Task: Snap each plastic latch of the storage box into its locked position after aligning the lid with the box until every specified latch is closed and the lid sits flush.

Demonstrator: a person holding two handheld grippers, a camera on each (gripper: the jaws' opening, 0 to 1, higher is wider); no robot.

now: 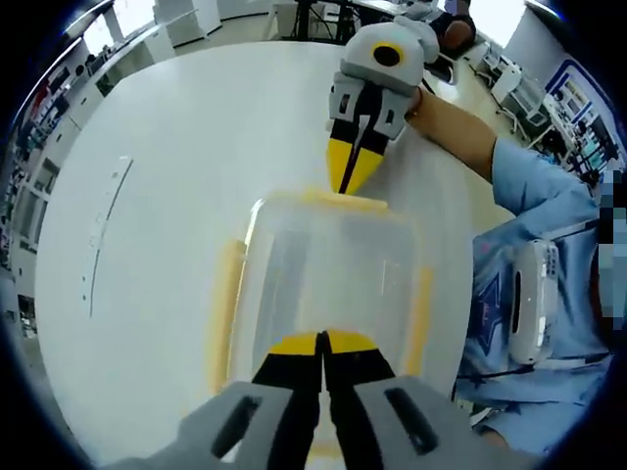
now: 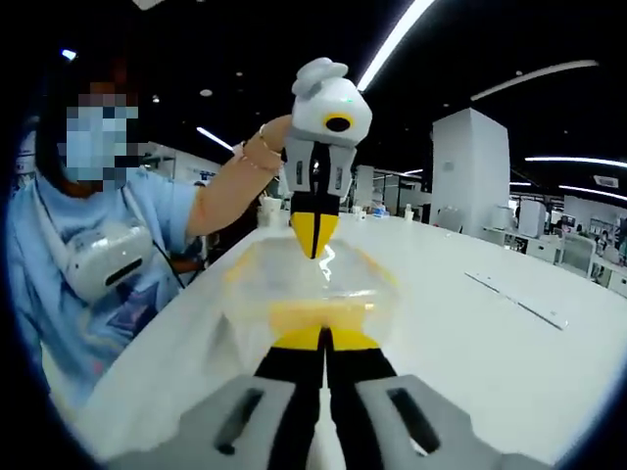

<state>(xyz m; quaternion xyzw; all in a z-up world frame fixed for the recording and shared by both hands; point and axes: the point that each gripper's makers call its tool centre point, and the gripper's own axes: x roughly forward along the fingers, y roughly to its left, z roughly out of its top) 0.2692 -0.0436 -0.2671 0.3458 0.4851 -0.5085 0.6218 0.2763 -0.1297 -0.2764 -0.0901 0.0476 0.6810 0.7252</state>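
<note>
A clear storage box (image 1: 323,274) with a clear lid and yellow latches lies on the white table (image 1: 176,147). My left gripper (image 1: 321,341) is shut, its yellow tips resting over the box's near end. My right gripper (image 1: 350,184) comes in from the top, shut, its tips down on the far yellow latch (image 1: 377,204). Side latches (image 1: 226,313) (image 1: 422,311) lie along the box's long edges. In the right gripper view the right gripper (image 2: 323,338) is shut at a yellow latch (image 2: 318,315) of the box (image 2: 284,284), and the left gripper (image 2: 313,247) points down at the opposite end.
A person in a light blue shirt (image 1: 534,245) with a white device on the chest stands at the table's edge beside the box. A thin grey strip (image 1: 103,230) lies on the table to one side. Desks and chairs stand beyond the table.
</note>
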